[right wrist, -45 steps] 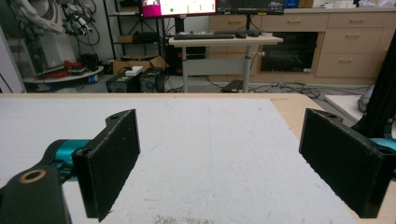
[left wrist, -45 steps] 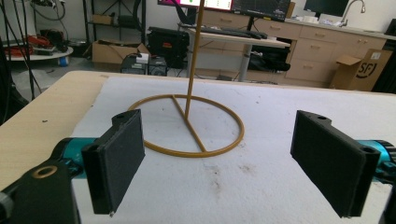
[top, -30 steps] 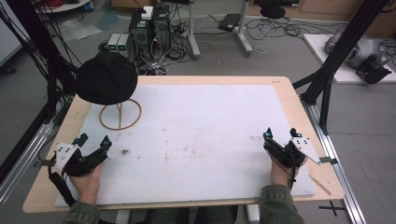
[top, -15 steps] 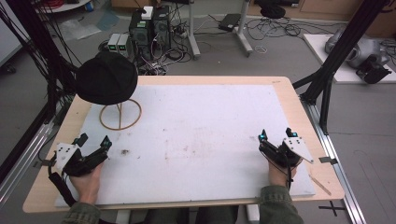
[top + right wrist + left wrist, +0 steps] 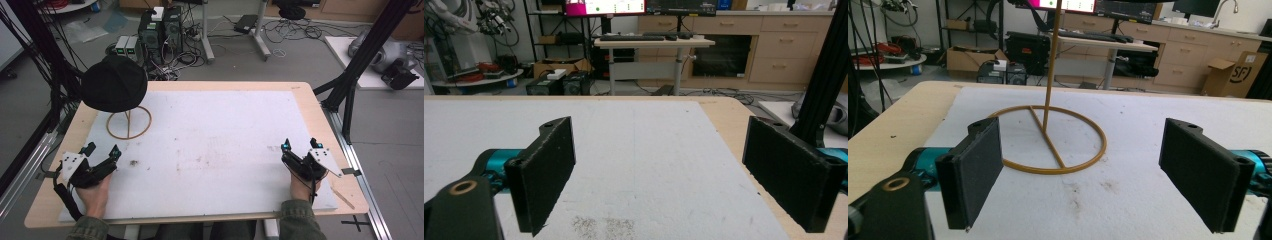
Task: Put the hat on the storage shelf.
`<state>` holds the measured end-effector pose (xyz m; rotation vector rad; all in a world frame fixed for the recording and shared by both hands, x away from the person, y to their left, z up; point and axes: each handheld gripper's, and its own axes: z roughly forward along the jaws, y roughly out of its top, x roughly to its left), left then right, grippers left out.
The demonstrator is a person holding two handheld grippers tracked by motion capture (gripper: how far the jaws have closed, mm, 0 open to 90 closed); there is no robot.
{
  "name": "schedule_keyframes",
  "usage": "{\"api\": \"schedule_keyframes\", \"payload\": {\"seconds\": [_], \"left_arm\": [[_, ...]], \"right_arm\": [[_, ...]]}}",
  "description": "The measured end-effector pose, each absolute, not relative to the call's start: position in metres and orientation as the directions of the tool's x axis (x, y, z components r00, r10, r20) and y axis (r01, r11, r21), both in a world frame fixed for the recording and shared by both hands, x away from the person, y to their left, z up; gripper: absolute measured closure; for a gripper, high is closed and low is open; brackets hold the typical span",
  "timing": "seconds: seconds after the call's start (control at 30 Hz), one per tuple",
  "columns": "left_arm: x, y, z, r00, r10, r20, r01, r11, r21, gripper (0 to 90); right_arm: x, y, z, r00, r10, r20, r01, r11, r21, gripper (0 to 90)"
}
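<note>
Sitting on a thin stand (image 5: 128,122), the hat (image 5: 114,90) looks soft and light — pinch its brim; left gripper (image 5: 101,152) and right gripper (image 5: 299,145) both have jaws apart — empty

black hat (image 5: 114,90) on a mustard-yellow wire stand (image 5: 128,122); white mat (image 5: 215,135) with dark smudges, on a pale wood table (image 5: 327,125); black fingers (image 5: 973,167).

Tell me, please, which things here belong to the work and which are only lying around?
Belong to the work:
black hat
wire hat stand
left gripper
right gripper

Only lying around:
computer towers
cables on the floor
</note>
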<state>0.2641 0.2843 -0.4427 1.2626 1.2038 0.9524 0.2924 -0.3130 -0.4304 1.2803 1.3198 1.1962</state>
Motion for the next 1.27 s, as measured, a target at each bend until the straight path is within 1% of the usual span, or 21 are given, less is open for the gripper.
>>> {"api": "schedule_keyframes", "payload": {"seconds": [0.3,0.8,1.27], "left_arm": [[0.2646,0.2838,-0.4431,0.165,0.978,-0.128,0.112,0.110,0.988,17.8],[0.2658,0.2830,-0.4436,0.168,0.977,-0.130,0.117,0.111,0.987,17.9],[0.2652,0.2813,-0.4435,0.179,0.976,-0.124,0.127,0.102,0.987,17.9]], "right_arm": [[0.2944,-0.3110,-0.4320,-0.058,0.998,0.003,0.142,0.005,0.990,12.7],[0.2939,-0.3107,-0.4333,-0.075,0.997,-0.002,0.157,0.013,0.988,12.6],[0.2911,-0.3122,-0.4340,-0.071,0.997,0.005,0.157,0.007,0.988,12.6]]}}
